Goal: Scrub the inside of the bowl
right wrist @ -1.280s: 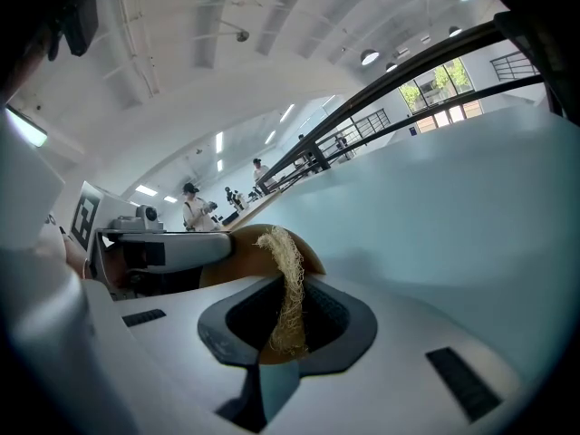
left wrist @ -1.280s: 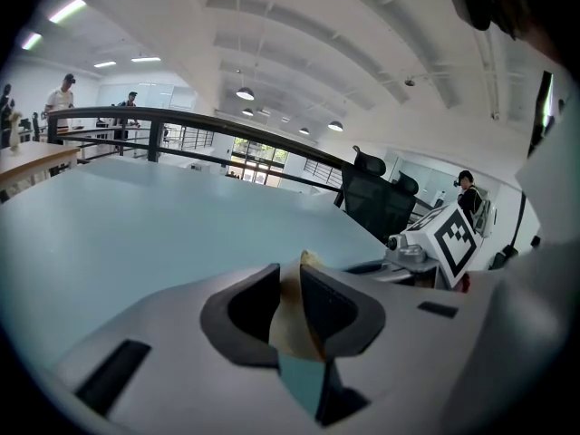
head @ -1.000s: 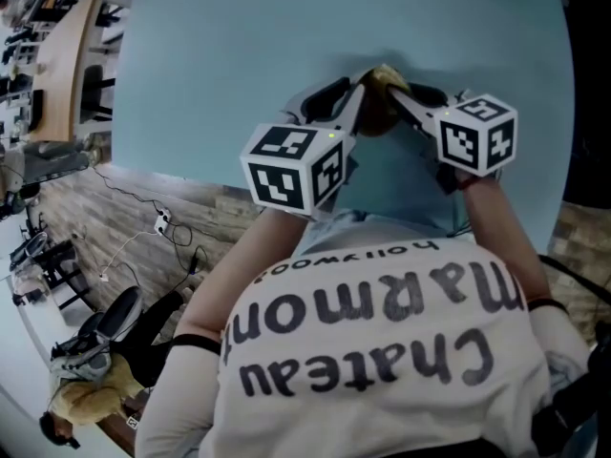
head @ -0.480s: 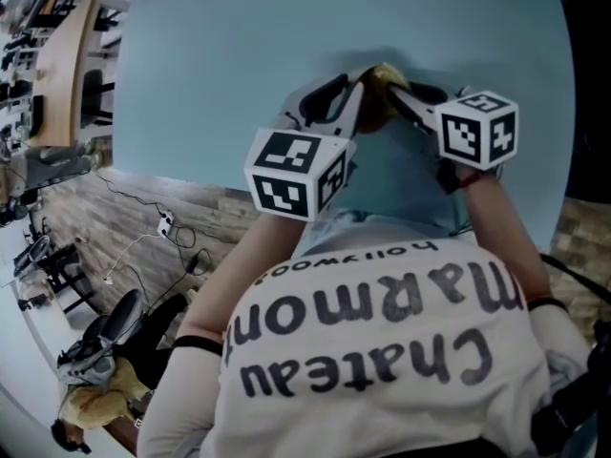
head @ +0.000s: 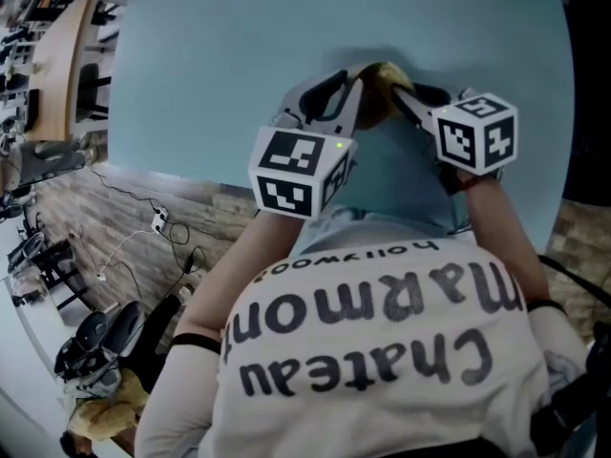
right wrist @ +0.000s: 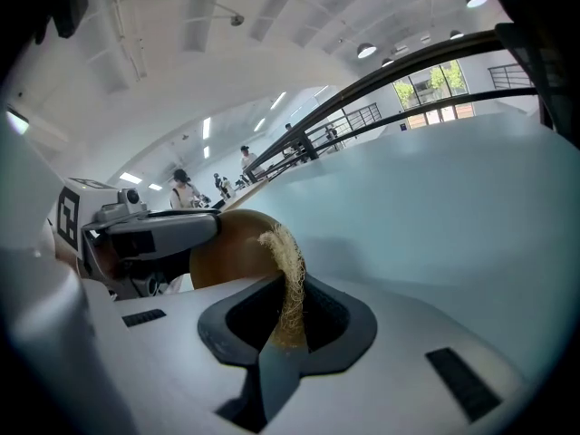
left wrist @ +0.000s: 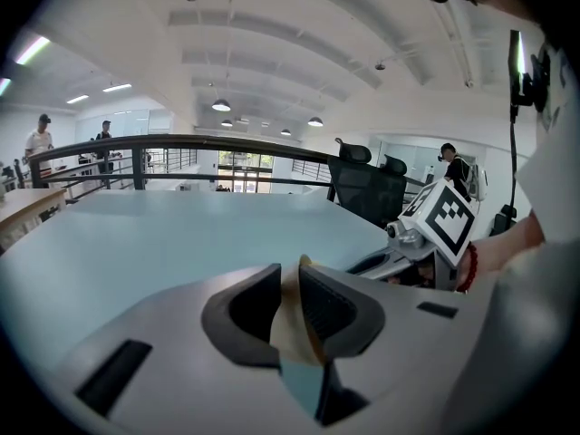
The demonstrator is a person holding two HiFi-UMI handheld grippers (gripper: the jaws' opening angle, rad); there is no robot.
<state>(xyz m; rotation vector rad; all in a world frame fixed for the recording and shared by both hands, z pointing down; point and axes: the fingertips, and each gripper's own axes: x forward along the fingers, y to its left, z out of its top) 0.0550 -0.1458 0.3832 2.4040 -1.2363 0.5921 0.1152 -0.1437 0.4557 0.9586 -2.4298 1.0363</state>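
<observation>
Left tool: its jaws have just been closing and now pinch the bowl by the rim, over the counter. Just right of it, the right tool is clamped on a fibre scrubber at the bowl's side. Scrubbing looks mid-way. How clean the inside is, I can't tell.

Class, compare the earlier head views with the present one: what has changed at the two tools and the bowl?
The left tool rolled slightly, its jaws just closing tighter on the rim of the bowl. The right tool keeps its grip on the scrubber; both stay in place over the table.
</observation>
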